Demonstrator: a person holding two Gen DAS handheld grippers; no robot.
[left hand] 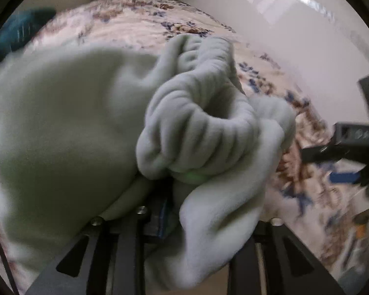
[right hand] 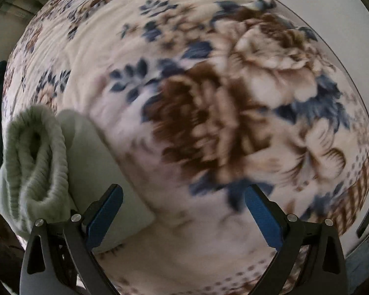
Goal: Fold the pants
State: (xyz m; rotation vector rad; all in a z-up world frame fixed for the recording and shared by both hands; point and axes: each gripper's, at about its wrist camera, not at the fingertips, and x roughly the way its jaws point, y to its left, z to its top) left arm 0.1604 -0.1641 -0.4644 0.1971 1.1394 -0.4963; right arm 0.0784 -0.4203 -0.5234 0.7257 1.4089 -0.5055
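1. Left gripper (left hand: 168, 202) is clamped on the pale mint-green fleece pants (left hand: 61, 113); its fingers are buried under the cloth, with only a sliver of blue pad showing between the folds.
2. Right gripper (right hand: 184, 211) stands wide open with nothing between its blue-padded fingers (right hand: 104, 217), hovering over the cream bed cover printed with brown and blue flowers (right hand: 209, 103). In the left wrist view it shows as a dark frame at the right edge (left hand: 342, 145), apart from the cloth.
3. The pants' ribbed elastic waistband (left hand: 199, 127) is bunched into a ring just ahead of the left gripper, and the rest of the garment trails away over the bed toward the left side. From the right wrist view the same ribbed band (right hand: 37, 162) sits just left of the open fingers.
4. The step in hand looks like getting a second hold, so the pants can be spread before folding; little of the fold seems done yet.
5. To do it well, bring the right gripper across to the free side of the waistband, pinch both layers at the band's edge, not loose fleece, then draw the two grippers apart until the band lies straight.
6. Both views are motion-blurred, so exactly how much cloth the left gripper holds cannot be told.
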